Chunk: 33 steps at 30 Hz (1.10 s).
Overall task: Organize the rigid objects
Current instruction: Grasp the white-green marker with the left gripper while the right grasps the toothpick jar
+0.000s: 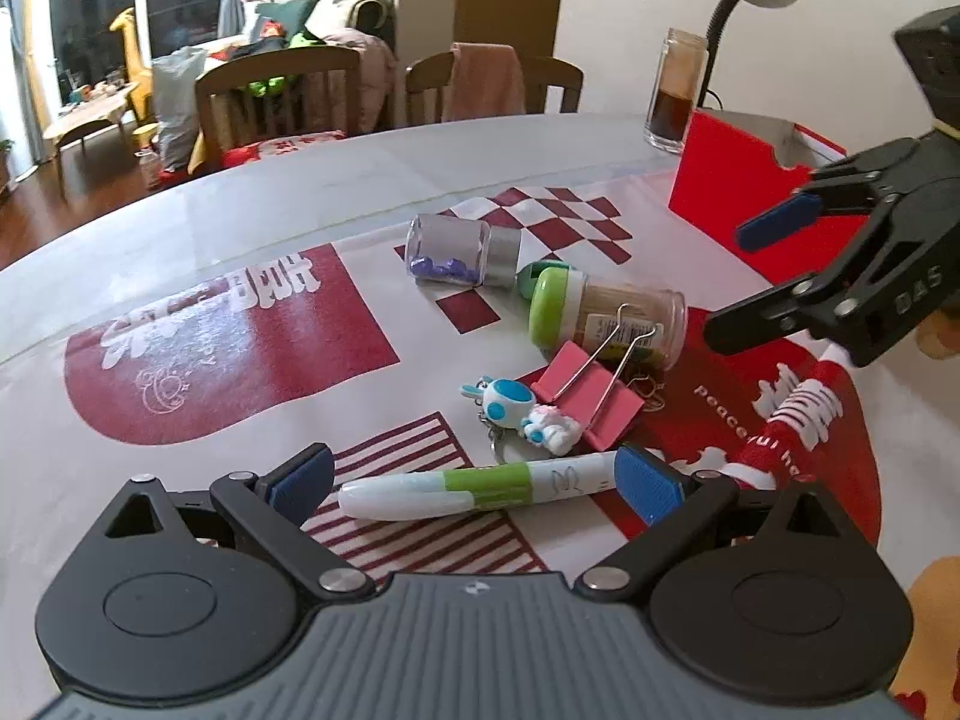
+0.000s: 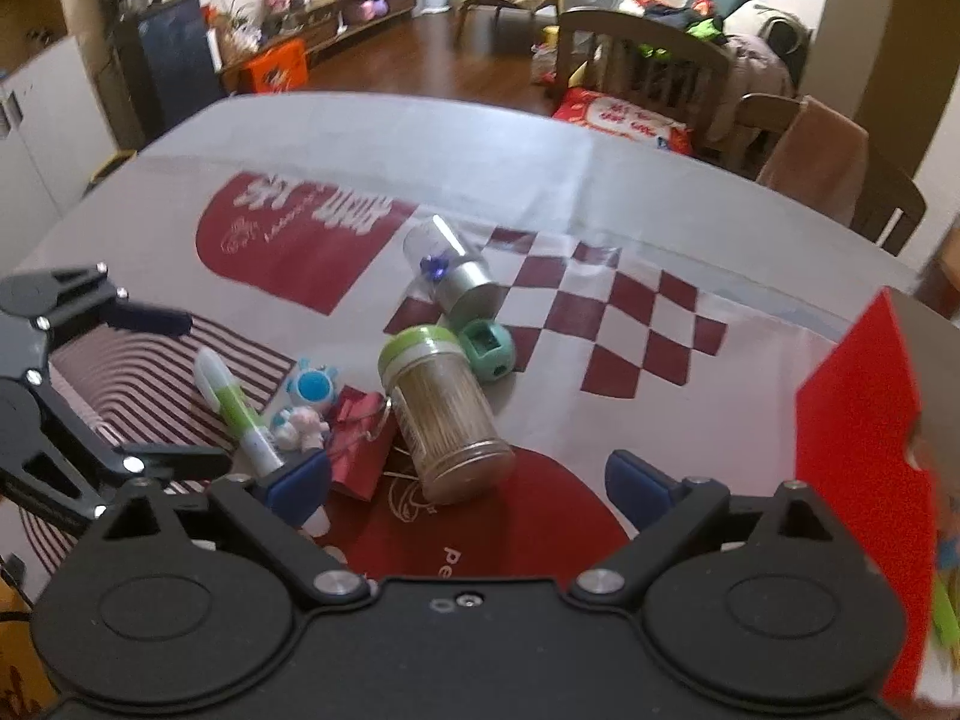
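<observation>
On the red-and-white printed tablecloth, both grippers hung wide open over a small pile of clutter.

From the left wrist, the left gripper tilted down, its jaws spread either side of the white-and-green plastic pen, gripping nothing. From the right wrist, the right gripper gaped empty before the clear green-lidded toothpick jar, with the red cardboard box to its right.
</observation>
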{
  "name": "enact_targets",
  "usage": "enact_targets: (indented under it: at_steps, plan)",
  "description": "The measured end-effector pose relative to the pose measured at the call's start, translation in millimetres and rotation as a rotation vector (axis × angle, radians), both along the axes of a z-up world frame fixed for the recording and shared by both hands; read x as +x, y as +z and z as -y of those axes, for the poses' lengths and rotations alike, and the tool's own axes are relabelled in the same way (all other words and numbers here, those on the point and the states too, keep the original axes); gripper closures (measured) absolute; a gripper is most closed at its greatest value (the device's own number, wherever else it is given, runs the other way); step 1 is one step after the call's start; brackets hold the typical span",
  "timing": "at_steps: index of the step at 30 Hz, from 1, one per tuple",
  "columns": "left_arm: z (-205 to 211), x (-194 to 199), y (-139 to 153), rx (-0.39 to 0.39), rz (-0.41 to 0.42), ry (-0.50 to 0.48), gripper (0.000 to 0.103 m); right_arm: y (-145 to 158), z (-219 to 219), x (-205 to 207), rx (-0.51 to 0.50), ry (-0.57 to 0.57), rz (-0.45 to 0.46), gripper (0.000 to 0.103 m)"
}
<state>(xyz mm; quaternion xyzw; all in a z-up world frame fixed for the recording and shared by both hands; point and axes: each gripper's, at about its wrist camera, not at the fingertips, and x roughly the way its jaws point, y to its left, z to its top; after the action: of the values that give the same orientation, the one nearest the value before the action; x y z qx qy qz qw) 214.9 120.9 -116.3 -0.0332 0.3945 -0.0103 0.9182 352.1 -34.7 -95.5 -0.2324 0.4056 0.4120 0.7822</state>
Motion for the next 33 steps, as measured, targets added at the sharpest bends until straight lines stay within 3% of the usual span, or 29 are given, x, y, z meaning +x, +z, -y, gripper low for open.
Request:
enact_targets:
  at_steps: [5,13,19,26,33]
  plan:
    - [-1.9,6.9,-7.2,0.042,0.002,-0.087,0.003,-15.5,-11.7,10.2,-0.055,0.063,0.017,0.014]
    - [8.2,18.8,-12.9,0.174,0.005,-0.351,0.003,-29.9,-23.8,21.3,-0.108,0.184,-0.004,0.027]
    - [-2.2,33.9,-21.4,0.163,-0.039,-0.393,0.004,-35.2,-31.7,26.3,-0.131,0.248,0.002,0.035]
    - [-5.1,36.3,-24.9,0.096,-0.075,-0.433,0.025,-38.0,-38.2,28.5,-0.121,0.295,-0.008,0.053]
    - [3.1,27.4,-19.1,0.096,-0.089,-0.464,0.052,-39.9,-41.9,23.4,-0.105,0.294,-0.001,0.060]
